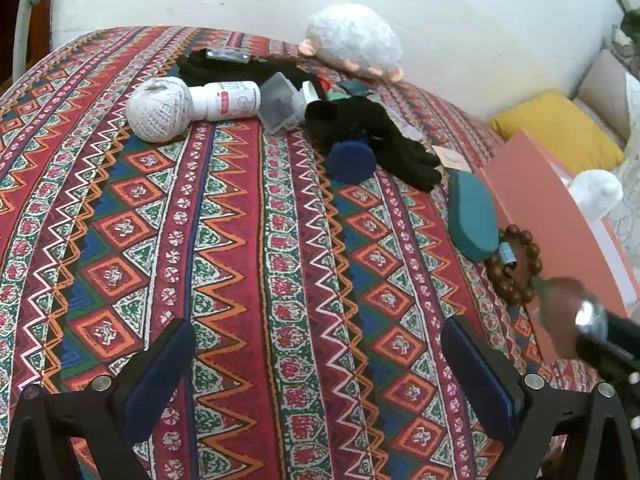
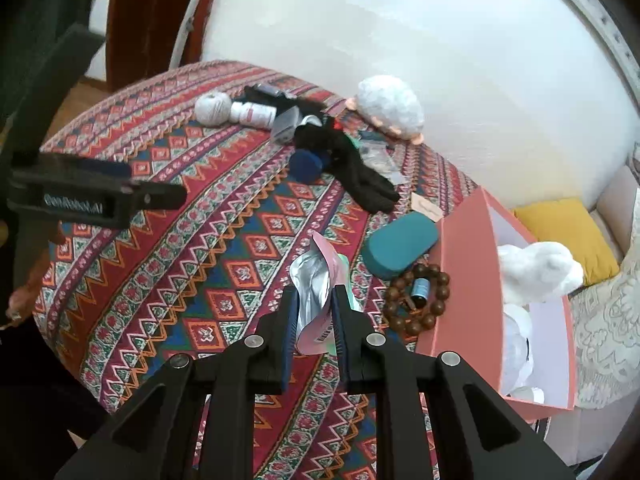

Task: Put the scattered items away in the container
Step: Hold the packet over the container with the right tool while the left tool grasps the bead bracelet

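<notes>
- The right gripper (image 2: pixel 314 304) is clamped on a crinkled foil sachet (image 2: pixel 316 292), silver inside with a pink and mint printed face and a barcode near its lower end; the sachet stands up between the two fingers, above the patterned tablecloth (image 2: pixel 224 240).
- The pink box (image 2: pixel 460 264) stands open just to the right of that gripper, at the table's edge, with white plush items (image 2: pixel 540 268) already inside.
- Between the held sachet and the box lie a wooden bead bracelet (image 2: pixel 416 300) with a small blue-labelled vial (image 2: pixel 420 292) inside its ring, and a teal case (image 2: pixel 400 244) touching the bracelet's far side.
- The left gripper (image 1: pixel 320 364) hangs with its jaws spread wide and nothing between them, over bare cloth, well apart from the clutter.
- Far across the table from the left gripper: a ball of white twine (image 1: pixel 160 109) touching a white pill bottle (image 1: pixel 226 101) lying on its side, then a clear plastic case (image 1: pixel 280 104), a black glove (image 1: pixel 384 140) draped over a dark blue round object (image 1: pixel 351 162), and a white plush toy (image 1: pixel 354 46) against the wall.
- In the left wrist view the right gripper's load shows only as a blur at the right edge.
</notes>
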`<state>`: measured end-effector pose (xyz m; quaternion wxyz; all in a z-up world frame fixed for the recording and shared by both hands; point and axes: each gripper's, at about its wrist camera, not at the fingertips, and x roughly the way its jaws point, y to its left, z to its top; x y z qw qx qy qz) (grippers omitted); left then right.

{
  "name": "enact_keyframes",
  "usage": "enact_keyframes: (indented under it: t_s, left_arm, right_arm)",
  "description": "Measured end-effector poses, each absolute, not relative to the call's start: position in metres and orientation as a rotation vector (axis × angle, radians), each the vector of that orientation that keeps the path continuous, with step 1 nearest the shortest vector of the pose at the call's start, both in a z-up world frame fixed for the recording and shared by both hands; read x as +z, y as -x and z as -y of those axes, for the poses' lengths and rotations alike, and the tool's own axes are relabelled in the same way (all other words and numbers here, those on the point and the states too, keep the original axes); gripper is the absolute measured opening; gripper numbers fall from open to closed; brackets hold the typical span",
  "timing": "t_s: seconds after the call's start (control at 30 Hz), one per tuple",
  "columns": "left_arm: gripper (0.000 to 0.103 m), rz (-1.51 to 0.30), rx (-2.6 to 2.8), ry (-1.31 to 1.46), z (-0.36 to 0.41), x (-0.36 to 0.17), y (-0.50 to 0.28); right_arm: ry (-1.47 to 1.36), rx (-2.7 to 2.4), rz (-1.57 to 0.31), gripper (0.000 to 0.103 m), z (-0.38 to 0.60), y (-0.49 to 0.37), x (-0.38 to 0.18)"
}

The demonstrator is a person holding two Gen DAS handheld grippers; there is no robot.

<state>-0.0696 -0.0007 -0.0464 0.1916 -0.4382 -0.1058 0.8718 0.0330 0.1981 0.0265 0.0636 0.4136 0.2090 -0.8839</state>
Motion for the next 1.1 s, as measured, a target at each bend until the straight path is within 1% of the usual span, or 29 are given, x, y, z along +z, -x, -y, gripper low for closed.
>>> enact_keyframes:
  t_s: [0.13,0.43,0.7,0.9,0.93,0.97,1.0,1.03,1.1]
  left_arm:
    - [0.101,0.245,2.435,1.211,-0.014,-0.048,0.064]
    - [0.101,0.165,2.351,1.093,-0.071,-0.042,0.043]
    - [0.101,0.081,2.254,1.084,-0.155,-0.063,0.056]
    - [0.101,-0.039,2.175,1.047,-0.225,-0.07,0.061]
    - [0.093,-0.05,2.161,1.03,-0.233,-0.07,0.061]
    - [0.081,-0.06,2.145,1.012,-0.24,-0.071,0.061]
    - [0.044,-0.079,2.111,1.014,-0.248,-0.074,0.063]
    - [0.019,-0.092,2.076,1.034,-0.255,-0.079,0.067]
    - [0.019,-0.126,2.043,1.045,-0.265,-0.087,0.07]
  right_arm:
    - [-1.21,-2.716,-0.589,0.018,-0.213,-0.041,0.042]
    - [-1.092,-2.882,-0.407,0.018,-0.277,-0.061,0.087]
    - [-1.018,-3.055,-0.283,0.018,-0.362,-0.081,0.12]
    - [-1.01,-3.111,-0.177,0.018,-0.413,-0.083,0.122]
    - [-1.015,-3.111,-0.152,0.018,-0.42,-0.082,0.12]
    - [-1.019,-3.11,-0.127,0.018,-0.427,-0.081,0.118]
    - [-1.023,-3.109,-0.103,0.018,-0.434,-0.079,0.117]
    - [-1.03,-3.107,-0.083,0.018,-0.441,-0.078,0.114]
    - [-1.043,-3.103,-0.042,0.018,-0.454,-0.075,0.108]
